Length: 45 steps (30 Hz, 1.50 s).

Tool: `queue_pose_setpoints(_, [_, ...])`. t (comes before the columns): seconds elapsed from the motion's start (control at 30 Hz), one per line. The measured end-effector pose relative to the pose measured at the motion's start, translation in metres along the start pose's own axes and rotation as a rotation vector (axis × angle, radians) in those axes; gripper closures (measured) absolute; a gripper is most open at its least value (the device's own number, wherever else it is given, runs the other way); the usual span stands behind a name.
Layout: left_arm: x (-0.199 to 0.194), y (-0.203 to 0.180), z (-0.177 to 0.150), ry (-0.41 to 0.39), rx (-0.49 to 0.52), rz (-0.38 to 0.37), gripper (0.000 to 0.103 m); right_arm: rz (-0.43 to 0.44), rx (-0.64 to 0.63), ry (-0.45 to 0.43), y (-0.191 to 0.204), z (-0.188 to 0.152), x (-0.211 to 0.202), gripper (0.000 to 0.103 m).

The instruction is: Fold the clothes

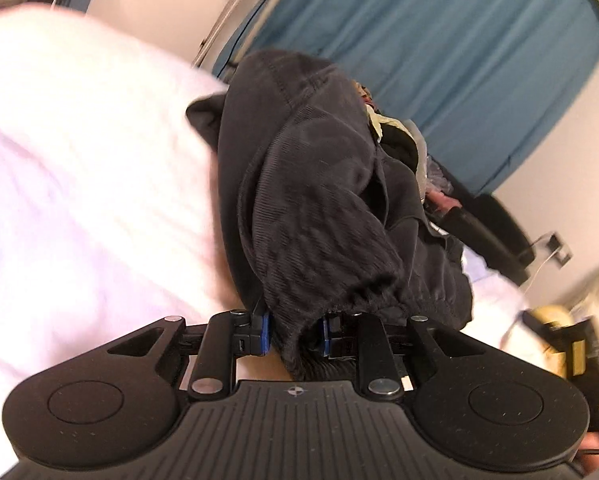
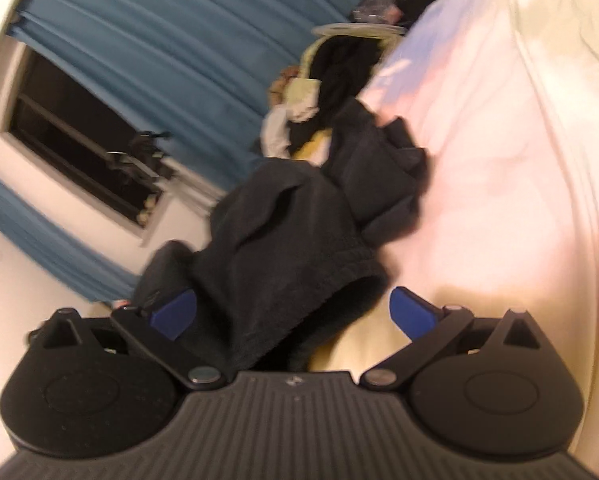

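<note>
A dark, ribbed garment (image 1: 319, 200) with a gathered elastic hem hangs over the white bed sheet (image 1: 79, 180). My left gripper (image 1: 295, 334) is shut on that hem, the blue pads pressed into the fabric. In the right wrist view the same dark garment (image 2: 283, 232) droops between the spread blue fingers (image 2: 411, 312) of my right gripper (image 2: 293, 312), which is open; the cloth lies against its left finger, unclamped. The far end of the garment rests bunched on the pale sheet (image 2: 499, 160).
A pile of other clothes (image 2: 319, 88), black, yellow and pale, sits at the bed's far end. Teal curtains (image 2: 159, 40) hang behind, beside a dark window (image 2: 83, 144). A black chair (image 1: 495, 228) and a wall socket (image 1: 555, 248) are at the right of the left wrist view.
</note>
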State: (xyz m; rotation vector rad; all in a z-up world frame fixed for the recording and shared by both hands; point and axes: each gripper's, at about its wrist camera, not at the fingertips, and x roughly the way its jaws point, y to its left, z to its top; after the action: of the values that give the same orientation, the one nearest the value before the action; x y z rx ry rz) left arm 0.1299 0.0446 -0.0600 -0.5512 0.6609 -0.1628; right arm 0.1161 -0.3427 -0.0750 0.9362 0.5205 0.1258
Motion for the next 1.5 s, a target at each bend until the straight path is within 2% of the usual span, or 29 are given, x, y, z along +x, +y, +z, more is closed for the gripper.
queue_pose_setpoints(0.1, [0.001, 0.004, 0.001, -0.002, -0.023, -0.019, 0.065, -0.039, -0.011, 0.015, -0.004, 0.004, 0.018, 0.000])
queue_pose_setpoints(0.17, [0.000, 0.009, 0.000, -0.001, -0.046, -0.025, 0.039, -0.044, -0.034, 0.032, -0.005, 0.006, 0.032, 0.000])
queue_pose_setpoints(0.23, [-0.004, 0.015, -0.002, -0.012, -0.076, -0.018, 0.034, -0.048, -0.057, 0.050, -0.007, 0.008, 0.046, 0.000])
queue_pose_setpoints(0.43, [-0.013, 0.031, 0.004, -0.062, -0.193, -0.082, 0.031, -0.063, -0.126, 0.102, -0.011, 0.013, 0.088, 0.000])
queue_pose_setpoints(0.5, [-0.009, 0.034, 0.004, -0.042, -0.198, -0.095, 0.032, -0.039, -0.166, 0.114, -0.007, 0.012, 0.095, 0.000])
queue_pose_setpoints(0.57, [-0.002, 0.033, 0.005, 0.006, -0.186, -0.090, 0.034, 0.023, -0.164, 0.129, 0.000, 0.011, 0.095, 0.002])
queue_pose_setpoints(0.63, [0.004, 0.034, 0.003, 0.033, -0.197, -0.087, 0.035, 0.137, -0.157, 0.099, 0.010, 0.011, 0.086, 0.002])
queue_pose_setpoints(0.7, [0.010, 0.037, 0.002, 0.044, -0.214, -0.082, 0.040, 0.264, -0.152, 0.055, 0.019, 0.010, 0.075, 0.002])
queue_pose_setpoints(0.73, [0.013, 0.039, 0.002, 0.049, -0.226, -0.082, 0.046, 0.287, -0.153, 0.045, 0.021, 0.010, 0.073, 0.002])
queue_pose_setpoints(0.83, [0.026, 0.048, -0.001, 0.062, -0.278, -0.078, 0.051, 0.254, -0.160, 0.039, 0.018, 0.010, 0.078, 0.005])
queue_pose_setpoints(0.93, [0.033, 0.049, -0.001, 0.046, -0.279, -0.076, 0.059, 0.221, -0.155, 0.002, 0.019, 0.011, 0.072, 0.027])
queue_pose_setpoints(1.03, [0.032, 0.043, 0.000, 0.017, -0.244, -0.087, 0.075, 0.187, -0.151, -0.035, 0.020, 0.012, 0.066, 0.038])
queue_pose_setpoints(1.1, [0.023, 0.034, 0.000, -0.010, -0.207, -0.105, 0.078, 0.164, -0.147, -0.059, 0.021, 0.012, 0.062, 0.055])
queue_pose_setpoints(1.13, [0.016, 0.029, -0.001, -0.026, -0.191, -0.117, 0.079, 0.153, -0.146, -0.072, 0.021, 0.013, 0.060, 0.072])
queue_pose_setpoints(1.17, [0.007, 0.022, -0.001, -0.045, -0.164, -0.128, 0.080, 0.142, -0.144, -0.084, 0.022, 0.013, 0.058, 0.080])
queue_pose_setpoints(1.23, [-0.008, 0.006, -0.004, -0.090, -0.117, -0.148, 0.080, 0.119, -0.141, -0.108, 0.023, 0.014, 0.054, 0.084])
queue_pose_setpoints(1.3, [-0.023, -0.007, -0.009, -0.114, -0.115, -0.193, 0.081, 0.115, -0.133, -0.152, 0.026, 0.016, 0.037, 0.085])
queue_pose_setpoints(1.43, [-0.062, -0.036, -0.031, -0.146, -0.131, -0.294, 0.082, 0.124, -0.137, -0.259, 0.035, 0.026, -0.017, 0.086])
queue_pose_setpoints(1.5, [-0.084, -0.056, -0.041, -0.160, -0.099, -0.343, 0.082, 0.149, -0.145, -0.317, 0.045, 0.035, -0.050, 0.087])
